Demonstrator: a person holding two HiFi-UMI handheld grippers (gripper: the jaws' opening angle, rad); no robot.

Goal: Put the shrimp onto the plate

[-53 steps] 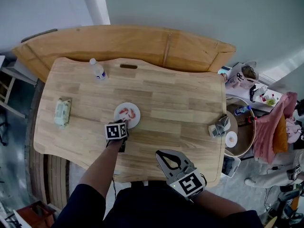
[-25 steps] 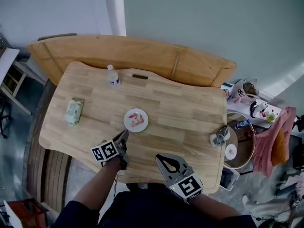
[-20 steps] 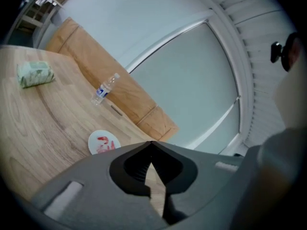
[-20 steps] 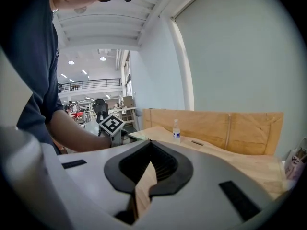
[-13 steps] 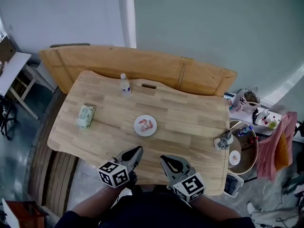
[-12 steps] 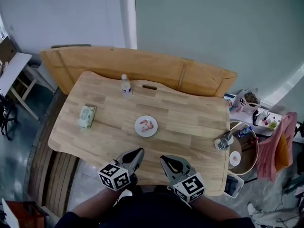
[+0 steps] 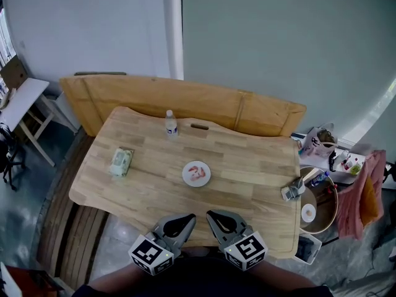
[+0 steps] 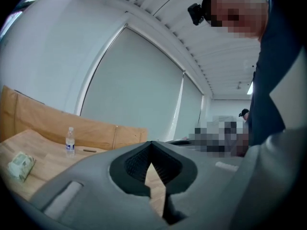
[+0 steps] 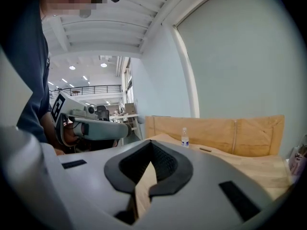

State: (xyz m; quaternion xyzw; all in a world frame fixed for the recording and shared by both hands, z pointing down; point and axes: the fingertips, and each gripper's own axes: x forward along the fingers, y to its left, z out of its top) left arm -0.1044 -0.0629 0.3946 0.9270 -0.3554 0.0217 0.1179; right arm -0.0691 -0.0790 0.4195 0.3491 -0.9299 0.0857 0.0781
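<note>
The shrimp lie as a few pink pieces on the small white plate, which sits near the middle of the wooden counter. No other pink piece shows on the bare wood, so the task looks finished, or at its last check.

Well apart from the plate, at the counter's near edge, the left claw and the right claw hover side by side close to the person's body. Each gripper view shows its jaws pressed together at the tips with nothing between them. If anything is left to do, it is only to confirm that no shrimp remains off the plate; a further pick would call for spreading a claw and reaching forward again.

Farther out stand a water bottle by the far edge and a greenish pack to the left.

The shrimp are too small to count. The plate is hidden behind the claw bodies in both gripper views. A small grey object at the counter's right edge cannot be identified, and the person's arms are cut off by the frame.
</note>
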